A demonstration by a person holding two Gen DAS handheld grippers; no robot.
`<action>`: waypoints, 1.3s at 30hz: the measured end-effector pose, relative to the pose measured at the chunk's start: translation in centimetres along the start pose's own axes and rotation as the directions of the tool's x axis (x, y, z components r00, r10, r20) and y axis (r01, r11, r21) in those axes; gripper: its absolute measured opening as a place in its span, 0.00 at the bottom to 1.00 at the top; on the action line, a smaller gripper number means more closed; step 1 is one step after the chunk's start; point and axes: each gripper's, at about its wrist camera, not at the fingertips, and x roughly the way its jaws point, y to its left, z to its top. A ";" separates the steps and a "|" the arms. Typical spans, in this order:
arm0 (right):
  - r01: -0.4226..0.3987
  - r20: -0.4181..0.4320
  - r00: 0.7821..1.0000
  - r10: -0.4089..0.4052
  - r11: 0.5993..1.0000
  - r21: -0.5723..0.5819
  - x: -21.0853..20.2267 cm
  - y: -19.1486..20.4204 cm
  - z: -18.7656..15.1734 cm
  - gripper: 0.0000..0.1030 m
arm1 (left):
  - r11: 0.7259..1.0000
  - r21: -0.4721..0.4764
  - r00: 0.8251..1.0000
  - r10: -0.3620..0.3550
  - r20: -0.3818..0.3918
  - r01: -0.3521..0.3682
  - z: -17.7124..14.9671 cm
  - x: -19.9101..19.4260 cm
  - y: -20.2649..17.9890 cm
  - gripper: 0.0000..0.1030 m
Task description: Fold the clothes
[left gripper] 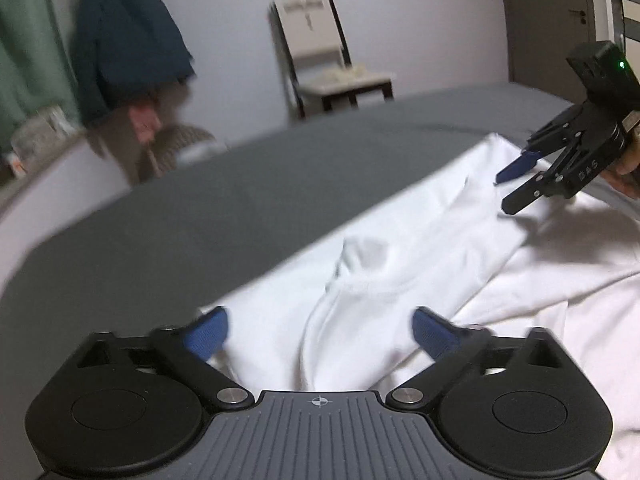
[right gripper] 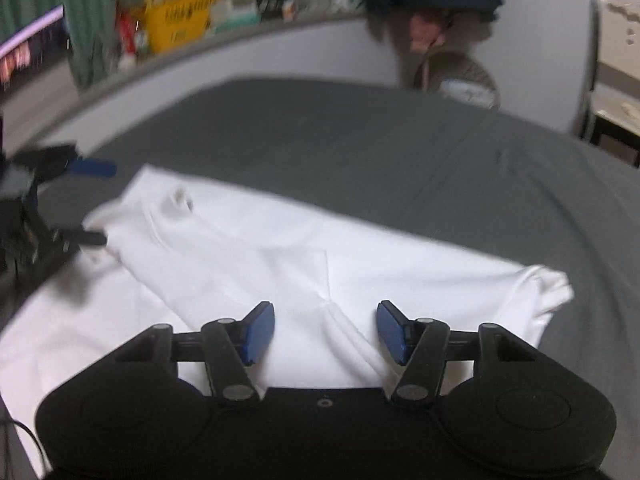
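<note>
room: pale walls are seen behind the bed; a chair [left gripper: 328, 60] is placed against the far wall, a dark blue garment [left gripper: 128, 36] is hung beside a green curtain [left gripper: 28, 48], and a ledge with a yellow box [right gripper: 180, 16] and blurred clutter is seen in the right wrist view.
surface: a bed covered by a grey sheet [left gripper: 168, 216] is used as the work surface.
task thing: a white garment [right gripper: 280, 248] is laid on the grey sheet, partly folded, with one layer turned over another and a stitched hem visible near the left claw; a bunched end is seen toward the right in the right wrist view.
left claw [left gripper: 320, 334]: held spread, with both blue pads [left gripper: 210, 334] set apart just above the white cloth; nothing is pinched between them.
right claw [right gripper: 326, 332]: held spread over the near edge of the white garment, the blue pads clear of each other and no cloth gripped; from the left wrist view it is seen hovering over the far part of the garment, and part of a hand [left gripper: 628, 164] is visible behind it.
sharpness: both views are blurred, so finer creases cannot be told.
</note>
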 end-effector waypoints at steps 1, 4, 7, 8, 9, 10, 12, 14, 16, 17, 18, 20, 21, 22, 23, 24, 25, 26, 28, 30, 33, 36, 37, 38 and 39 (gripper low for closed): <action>-0.008 -0.007 1.000 0.008 1.000 -0.010 0.0 0.2 0.0 0.38 | 1.000 -0.005 1.000 -0.011 -0.024 0.011 0.0 0.4 0.3 0.40; -0.040 0.013 0.999 0.040 0.999 -0.020 -1.4 0.2 -0.4 0.09 | 0.998 0.007 0.996 -0.062 -0.060 0.062 -0.1 0.6 0.8 0.12; -0.061 0.064 0.996 0.062 0.998 -0.013 -3.8 0.3 -1.1 0.07 | 0.994 0.056 0.996 -0.088 -0.034 0.090 -0.7 -1.1 0.5 0.02; -0.067 0.081 0.994 0.068 0.998 -0.012 -4.7 0.4 -1.3 0.07 | 0.993 0.074 0.996 -0.091 -0.009 0.091 -1.1 -2.1 0.3 0.02; -0.070 0.092 0.993 0.071 0.997 -0.016 -5.7 0.6 -1.7 0.07 | 0.992 0.092 0.995 -0.094 0.015 0.092 -1.5 -3.2 0.2 0.02; -0.070 0.099 0.992 0.072 0.997 -0.023 -6.7 0.9 -2.0 0.07 | 0.990 0.109 0.994 -0.097 0.040 0.092 -1.9 -4.2 0.0 0.02; -0.058 0.092 0.994 0.063 0.997 -0.051 -7.9 2.0 -2.6 0.07 | 0.985 0.146 0.991 -0.102 0.083 0.089 -2.6 -6.5 -0.9 0.02; -0.047 0.085 0.995 0.053 0.996 -0.079 -9.2 3.0 -3.2 0.07 | 0.984 0.152 0.988 -0.114 0.101 0.098 -3.1 -8.1 -1.6 0.02; -0.029 0.055 0.998 0.035 0.994 -0.108 -9.4 4.1 -4.2 0.07 | 0.979 0.180 0.989 -0.115 0.090 0.098 -4.0 -9.1 -2.6 0.02; -0.013 0.028 0.999 0.017 0.993 -0.121 -8.8 4.5 -4.8 0.07 | 0.975 0.202 0.991 -0.114 0.070 0.098 -4.5 -9.0 -3.1 0.02; 0.003 0.002 1.000 -0.003 0.991 -0.134 -8.3 5.0 -5.4 0.08 | 0.970 0.223 0.993 -0.110 0.051 0.096 -4.9 -8.8 -3.6 0.02; 0.037 -0.030 0.999 -0.043 0.984 -0.172 -7.4 5.8 -6.4 0.16 | 0.964 0.261 0.998 -0.057 0.031 0.047 -5.5 -8.2 -4.9 0.03; 0.063 -0.031 0.997 -0.071 0.976 -0.207 -7.4 6.2 -6.6 0.21 | 0.960 0.279 0.999 -0.029 0.022 0.022 -5.8 -7.9 -5.5 0.03; 0.095 -0.023 0.994 -0.104 0.965 -0.246 -7.4 6.7 -6.9 0.24 | 0.956 0.292 1.000 0.002 0.020 -0.008 -6.0 -7.6 -6.1 0.03; 0.144 0.004 0.989 -0.150 0.944 -0.296 -7.7 7.2 -7.2 0.36 | 0.951 0.307 0.999 0.030 0.016 -0.034 -6.1 -7.1 -6.4 0.04; 0.205 0.040 0.978 -0.205 0.911 -0.357 -8.0 7.8 -7.6 0.48 | 0.941 0.334 0.998 0.056 0.018 -0.059 -6.1 -7.0 -7.0 0.06; 0.263 0.072 0.964 -0.257 0.868 -0.422 -8.2 8.3 -8.2 0.50 | 0.922 0.377 0.996 0.087 0.029 -0.092 -6.3 -6.9 -7.7 0.07; 0.296 0.085 0.953 -0.292 0.830 -0.473 -8.0 8.6 -8.6 0.50 | 0.898 0.423 0.992 0.117 0.038 -0.122 -6.6 -6.9 -8.5 0.12; 0.334 0.095 0.935 -0.342 0.757 -0.562 -7.5 9.2 -9.5 0.50 | 0.842 0.509 0.983 0.178 0.051 -0.179 -6.9 -6.6 -9.8 0.36; 0.349 0.108 0.925 -0.365 0.699 -0.624 -7.0 9.8 -10.2 0.50 | 0.786 0.547 0.957 0.264 0.123 -0.287 -7.1 -6.9 -10.3 0.88; 0.386 0.164 0.908 -0.386 0.615 -0.688 -6.6 10.6 -11.0 0.50 | 0.798 0.519 0.951 0.283 0.125 -0.306 -6.3 -7.2 -9.5 0.93; 0.397 0.199 0.904 -0.379 0.570 -0.719 -6.2 11.1 -11.2 0.50 | 0.749 0.591 0.950 0.290 0.117 -0.301 -6.3 -7.1 -9.8 0.93; 0.394 0.204 0.906 -0.371 0.563 -0.727 -6.0 11.2 -11.2 0.50 | 0.723 0.623 0.950 0.288 0.123 -0.300 -6.4 -7.0 -10.1 0.93; 0.390 0.209 0.909 -0.361 0.557 -0.733 -5.8 11.3 -11.2 0.49 | 0.701 0.648 0.950 0.285 0.128 -0.298 -6.6 -7.0 -10.3 0.93; 0.385 0.215 0.913 -0.348 0.555 -0.737 -5.7 11.5 -11.1 0.49 | 0.685 0.667 0.951 0.281 0.128 -0.292 -6.6 -6.8 -10.5 0.93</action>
